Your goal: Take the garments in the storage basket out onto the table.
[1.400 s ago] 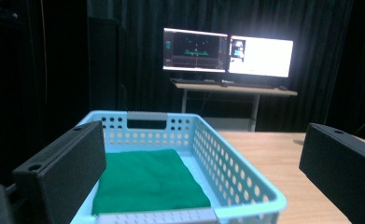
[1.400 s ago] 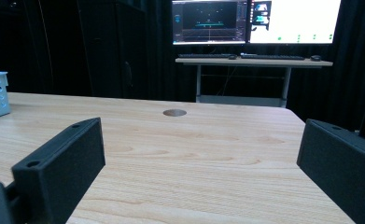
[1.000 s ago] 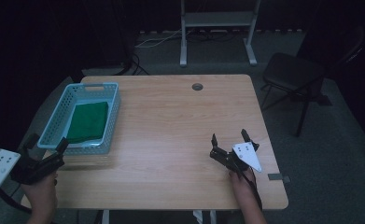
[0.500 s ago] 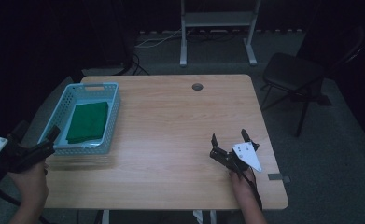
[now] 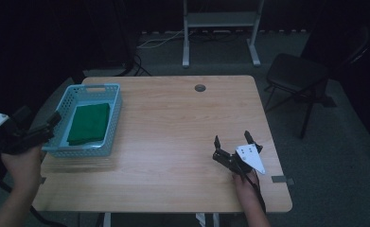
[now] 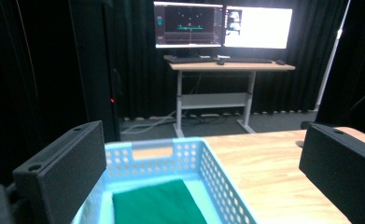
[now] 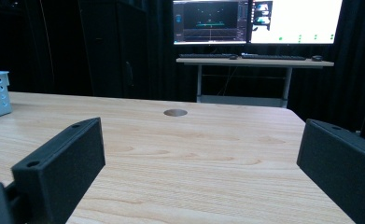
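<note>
At the bottom of the high view, the right hand-held gripper (image 5: 231, 143) rests low on the wooden surface (image 5: 173, 132), lower right of centre, its jaws spread wide with nothing between them and its grey three-cornered plate pointing toward the lower right. The person's forearm runs up to it from the bottom edge. At the lower left, off the surface's left edge, the left hand-held gripper (image 5: 50, 124) is held in the air with its jaws also spread and empty, its tips aimed at the near left wall of the light blue basket (image 5: 108, 137).

In the left gripper view, the basket (image 6: 217, 186) lies between the two black jaws in the lower middle of the frame, and the folded green cloth (image 6: 157, 205) lies flat on its floor. In the high view the green cloth (image 5: 89, 123) covers most of the basket's bottom; the basket stands along the surface's left side, well apart from the right hand-held gripper.

Farther up, a round grommet hole (image 5: 200, 88) sits near the surface's far edge; the right gripper view shows it (image 7: 175, 112) in the middle of bare wood.

Beyond, the room is dark, hung with black curtains. A black chair (image 5: 296, 75) stands at the upper right, a desk frame (image 5: 220, 28) at the top centre, and the gripper views show two lit monitors (image 7: 257, 21) on that desk.
</note>
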`<action>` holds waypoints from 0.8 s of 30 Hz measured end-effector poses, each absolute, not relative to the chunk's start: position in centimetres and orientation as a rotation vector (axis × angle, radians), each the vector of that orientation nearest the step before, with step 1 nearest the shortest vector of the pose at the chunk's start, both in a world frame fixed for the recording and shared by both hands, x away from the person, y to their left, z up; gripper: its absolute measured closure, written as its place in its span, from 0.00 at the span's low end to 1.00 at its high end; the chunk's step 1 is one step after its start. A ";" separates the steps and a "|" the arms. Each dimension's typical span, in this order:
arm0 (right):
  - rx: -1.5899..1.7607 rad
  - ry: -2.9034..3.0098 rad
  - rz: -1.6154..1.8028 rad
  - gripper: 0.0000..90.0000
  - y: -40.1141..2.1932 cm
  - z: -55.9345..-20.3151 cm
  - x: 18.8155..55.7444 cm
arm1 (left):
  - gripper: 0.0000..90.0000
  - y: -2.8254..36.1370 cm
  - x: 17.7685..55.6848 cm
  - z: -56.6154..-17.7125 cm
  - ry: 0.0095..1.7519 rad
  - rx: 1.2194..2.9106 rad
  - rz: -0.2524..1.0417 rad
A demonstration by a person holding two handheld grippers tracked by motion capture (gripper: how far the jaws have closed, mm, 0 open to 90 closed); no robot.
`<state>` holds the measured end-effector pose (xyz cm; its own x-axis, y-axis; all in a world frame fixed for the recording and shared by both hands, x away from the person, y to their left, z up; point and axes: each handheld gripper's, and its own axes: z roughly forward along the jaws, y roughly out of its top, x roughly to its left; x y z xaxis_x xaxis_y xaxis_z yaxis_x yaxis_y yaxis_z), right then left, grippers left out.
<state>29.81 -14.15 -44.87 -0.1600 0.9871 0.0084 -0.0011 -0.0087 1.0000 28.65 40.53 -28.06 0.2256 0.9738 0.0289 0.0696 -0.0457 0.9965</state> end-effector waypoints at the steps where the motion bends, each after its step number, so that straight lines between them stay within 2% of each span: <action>1: 1.134 1.321 1.334 0.00 -14.2 -44.9 29.8 | 0.00 40.4 28.8 -27.8 1.075 1.394 1.040; 2: 1.132 1.321 1.333 0.00 -14.2 -44.9 29.8 | 0.00 40.1 29.0 -27.6 1.081 1.414 1.069; 4: 1.133 1.321 1.333 0.00 -14.2 -44.9 29.8 | 0.00 39.7 29.5 -27.3 1.084 1.468 1.046; 13: 1.135 1.322 1.333 0.00 -14.2 -44.9 29.8 | 0.00 39.8 31.0 -27.2 1.164 1.447 0.944; 24: 1.140 1.322 1.333 0.00 -14.2 -44.9 29.8 | 0.00 40.7 32.8 -26.7 1.242 1.536 0.903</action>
<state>29.79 -14.16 -44.87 -0.1588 0.9872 0.0113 0.0035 -0.0109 0.9999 32.77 40.68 -26.68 0.2172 0.9761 -0.0110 0.2903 -0.0538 0.9554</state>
